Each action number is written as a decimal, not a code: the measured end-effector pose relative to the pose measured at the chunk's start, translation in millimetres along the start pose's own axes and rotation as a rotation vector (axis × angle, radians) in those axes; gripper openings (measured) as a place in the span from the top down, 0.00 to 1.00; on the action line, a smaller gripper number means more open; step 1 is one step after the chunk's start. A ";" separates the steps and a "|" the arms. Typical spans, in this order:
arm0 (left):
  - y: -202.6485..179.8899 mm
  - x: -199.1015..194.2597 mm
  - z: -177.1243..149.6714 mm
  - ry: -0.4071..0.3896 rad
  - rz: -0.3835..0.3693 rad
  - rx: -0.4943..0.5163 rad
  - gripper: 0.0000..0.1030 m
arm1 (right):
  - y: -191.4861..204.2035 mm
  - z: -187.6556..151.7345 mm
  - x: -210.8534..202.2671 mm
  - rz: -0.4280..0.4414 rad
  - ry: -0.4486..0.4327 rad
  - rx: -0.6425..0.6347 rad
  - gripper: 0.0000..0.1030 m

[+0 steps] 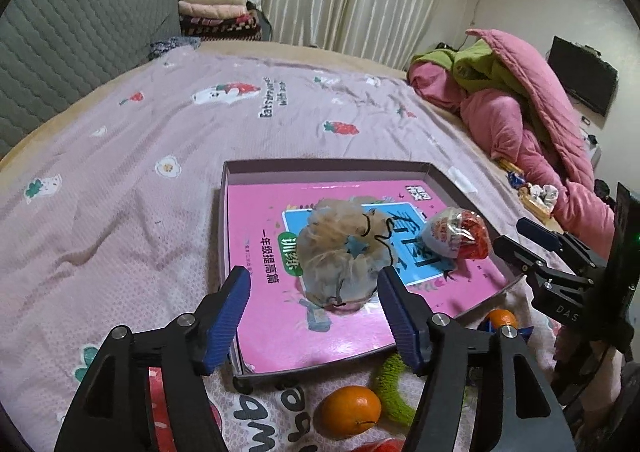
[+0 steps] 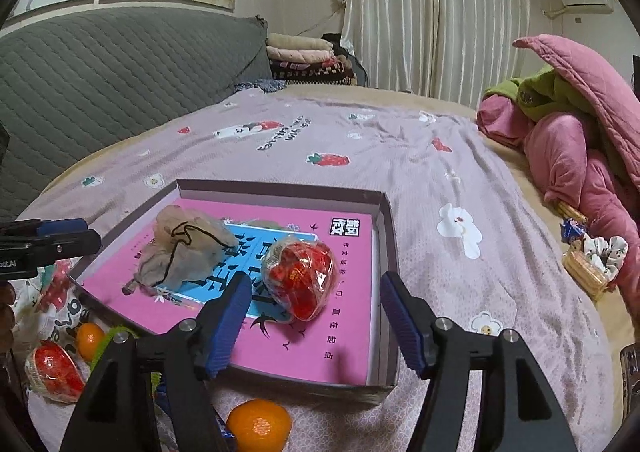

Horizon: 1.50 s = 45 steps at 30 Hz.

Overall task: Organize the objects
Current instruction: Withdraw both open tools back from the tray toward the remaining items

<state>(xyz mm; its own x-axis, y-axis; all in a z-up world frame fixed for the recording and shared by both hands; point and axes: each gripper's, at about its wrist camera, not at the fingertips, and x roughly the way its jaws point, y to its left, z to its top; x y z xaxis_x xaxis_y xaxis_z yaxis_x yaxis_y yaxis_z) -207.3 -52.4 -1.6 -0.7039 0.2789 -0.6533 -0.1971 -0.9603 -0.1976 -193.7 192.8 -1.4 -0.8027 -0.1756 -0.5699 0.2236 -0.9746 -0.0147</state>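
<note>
Left gripper [image 1: 314,316]: jaws wide apart and empty. The beige scrunchie [image 1: 340,252] lies ahead of the blue pads [image 1: 226,326], loose on the pink book [image 1: 344,328]; nothing presses on it.
Box near wall [image 1: 312,374]: low, right under the left fingertips. Judged: any move out of the box should clear this lip first, or the whole box gets dragged.
Beige scrunchie: inside the box, on the book's left half, black cord slack across it. It looks placed.
Snack bag [image 2: 300,280]: red and clear, on the book's right half, just beside the scrunchie and just ahead of the right gripper's left pad [image 2: 232,316]. It bulges, so it may roll if nudged.
Right gripper [image 2: 316,326]: jaws apart, holding nothing; the bag sits just past the gap.
Step in hand, judged: both grippers back out after a drop, then go for loose items in front of the box.
Next picks: 2 oranges in the right view, 1 at the near wall [image 2: 260,426], 1 further left [image 2: 90,340]; a green scrunchie [image 1: 394,384] and a second snack bag [image 2: 54,370] lie there too.
Doing it well, judged: take the orange across its middle, jaws wider than the fruit, and lower it onto bare book near the front edge.
Box right wall [image 2: 390,252]: upright, close by the right gripper.
Open room: wide bare bedsheet [image 1: 160,131] left of and behind the box. On the far right, a pink quilt [image 2: 580,155] and small clutter crowd the bed's edge.
</note>
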 end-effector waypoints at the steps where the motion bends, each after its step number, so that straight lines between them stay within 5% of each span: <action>1: 0.0 -2.3 -0.5 -0.007 0.001 0.000 0.34 | 0.4 0.2 -1.9 0.002 -0.008 0.000 0.36; 34: -22.0 -58.2 -54.2 -0.113 0.045 0.045 0.29 | 17.1 -18.9 -72.5 0.027 -0.180 -0.009 0.23; 45: -31.2 -69.8 -74.0 -0.138 0.058 0.087 0.28 | 37.1 -47.6 -89.3 0.031 -0.151 -0.053 0.19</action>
<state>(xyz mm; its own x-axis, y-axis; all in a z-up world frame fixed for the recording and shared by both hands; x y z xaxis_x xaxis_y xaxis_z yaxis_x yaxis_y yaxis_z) -101.5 -41.1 -3.9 -0.8014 0.2250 -0.5541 -0.2078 -0.9736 -0.0948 -87.5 179.0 9.8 -0.8682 -0.2279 -0.4407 0.2748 -0.9605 -0.0447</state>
